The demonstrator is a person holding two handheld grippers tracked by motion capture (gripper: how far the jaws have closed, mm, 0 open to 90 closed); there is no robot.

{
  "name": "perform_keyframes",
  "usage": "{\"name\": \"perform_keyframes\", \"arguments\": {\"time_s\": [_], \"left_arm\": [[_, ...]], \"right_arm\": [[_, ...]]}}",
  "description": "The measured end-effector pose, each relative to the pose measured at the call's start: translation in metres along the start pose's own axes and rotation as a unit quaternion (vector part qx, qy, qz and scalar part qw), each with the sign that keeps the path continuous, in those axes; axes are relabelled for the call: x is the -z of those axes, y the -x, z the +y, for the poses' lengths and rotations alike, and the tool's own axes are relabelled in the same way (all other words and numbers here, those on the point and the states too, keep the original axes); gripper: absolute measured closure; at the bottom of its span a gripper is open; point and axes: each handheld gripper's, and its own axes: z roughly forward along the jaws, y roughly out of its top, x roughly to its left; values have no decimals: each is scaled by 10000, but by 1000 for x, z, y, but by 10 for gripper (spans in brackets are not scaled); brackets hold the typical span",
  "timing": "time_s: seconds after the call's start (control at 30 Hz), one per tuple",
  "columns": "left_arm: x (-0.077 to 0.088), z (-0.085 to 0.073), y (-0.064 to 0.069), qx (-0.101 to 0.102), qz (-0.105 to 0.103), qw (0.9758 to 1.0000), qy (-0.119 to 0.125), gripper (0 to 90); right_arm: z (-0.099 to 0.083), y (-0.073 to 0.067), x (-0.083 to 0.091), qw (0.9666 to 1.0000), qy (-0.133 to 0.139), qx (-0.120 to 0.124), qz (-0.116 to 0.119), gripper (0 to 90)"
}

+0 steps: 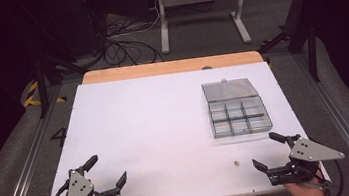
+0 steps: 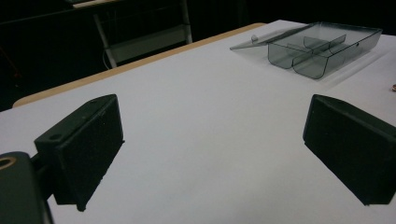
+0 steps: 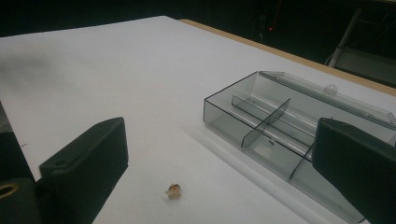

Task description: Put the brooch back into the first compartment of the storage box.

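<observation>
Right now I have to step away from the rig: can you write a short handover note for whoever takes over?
Left gripper: open, holding nothing, at the near left of the white table.
Right gripper: open, holding nothing, at the near right.
Small part: lies loose on the table, left of the right gripper and in front of the box.
Clear compartment box: far right of the table, lid swung open and lying flat behind it; compartments look empty.
Done: box opened.
Left, likely: pick up the small part, put it in a compartment, perhaps close the lid.
</observation>
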Motion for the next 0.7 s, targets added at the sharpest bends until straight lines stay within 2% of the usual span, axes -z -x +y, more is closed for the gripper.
{"name": "perform_keyframes", "arguments": {"time_s": [0.53,0.7], "left_arm": [[0,0,2,-47,41,10000,4,57],[0,0,2,-81,54,10000,-5,60]], "right_arm": [[2,-1,0,9999,9,-28,102,46],[3,-1,-3,9999,-68,7,135,48]]}}
